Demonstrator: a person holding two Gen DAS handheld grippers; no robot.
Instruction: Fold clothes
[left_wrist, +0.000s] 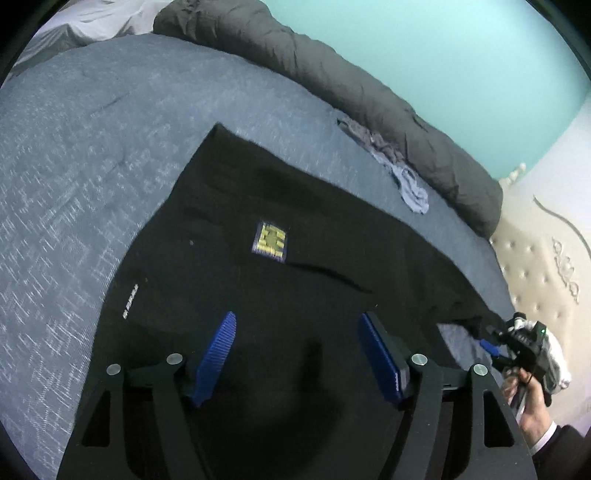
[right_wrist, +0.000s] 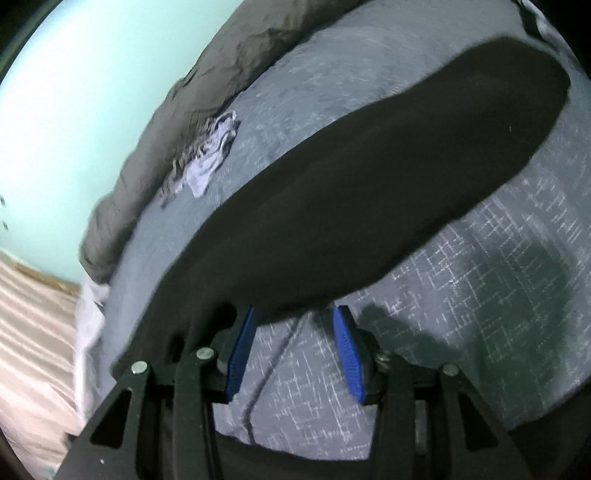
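Black garment (left_wrist: 280, 229) edge (bedspread (left_wrist: 92, 147) beyond)

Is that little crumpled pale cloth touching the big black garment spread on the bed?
Apart. The left wrist view shows blue bedspread between the pale cloth and the black garment.

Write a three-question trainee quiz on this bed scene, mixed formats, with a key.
1. True or false: the left tool is shut on the black garment.
2. Which lies beside the dark grey rolled duvet? A) a crumpled pale cloth B) a shoe C) a book
3. Fill in: the garment's square patch is mostly ____ in colour.

Key: 1 false, its pads stand apart over the cloth; 2 A; 3 yellow.
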